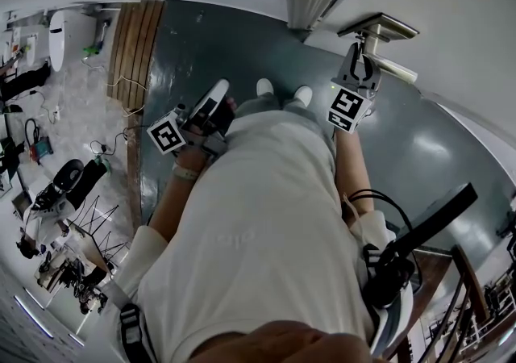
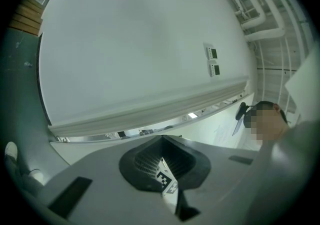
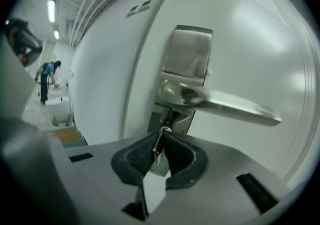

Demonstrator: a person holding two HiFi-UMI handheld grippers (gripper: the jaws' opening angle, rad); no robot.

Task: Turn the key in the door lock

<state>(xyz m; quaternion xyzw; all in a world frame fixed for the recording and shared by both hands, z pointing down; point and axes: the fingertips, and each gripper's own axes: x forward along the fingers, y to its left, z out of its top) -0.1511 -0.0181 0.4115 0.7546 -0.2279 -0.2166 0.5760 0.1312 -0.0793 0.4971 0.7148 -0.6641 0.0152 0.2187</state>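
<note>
A white cloth shirt (image 1: pixel 258 224) fills the nearest part of the head view. Just past it the left gripper (image 2: pixel 164 159) is held at the person's left side, well apart from the door. Its ribbed dark pads are pressed together with nothing between them, and it faces a plain white wall (image 2: pixel 140 49).

The right gripper (image 3: pixel 162 138) is raised to the door, just under the handle. Its black, finely ribbed rubber pads are pinching the flat metal head of the key (image 3: pixel 158 148). The key head shows edge-on as a thin bright strip that stands nearly upright and leans slightly. The key's long axis runs straight away from the gripper into the lock (image 3: pixel 172 118), which sits in the lower part of the handle's plate.

Above the lock a brushed silver lever handle (image 3: pixel 235 105) juts to the right from its hub, long and flat. Behind the handle, a rectangular metal backplate (image 3: pixel 189 59) lies flush on the smooth white door (image 3: pixel 260 44).

Far below, the floor (image 1: pixel 210 47) is glossy dark green, and ribbed wooden boards (image 1: pixel 133 39) edge it.
</note>
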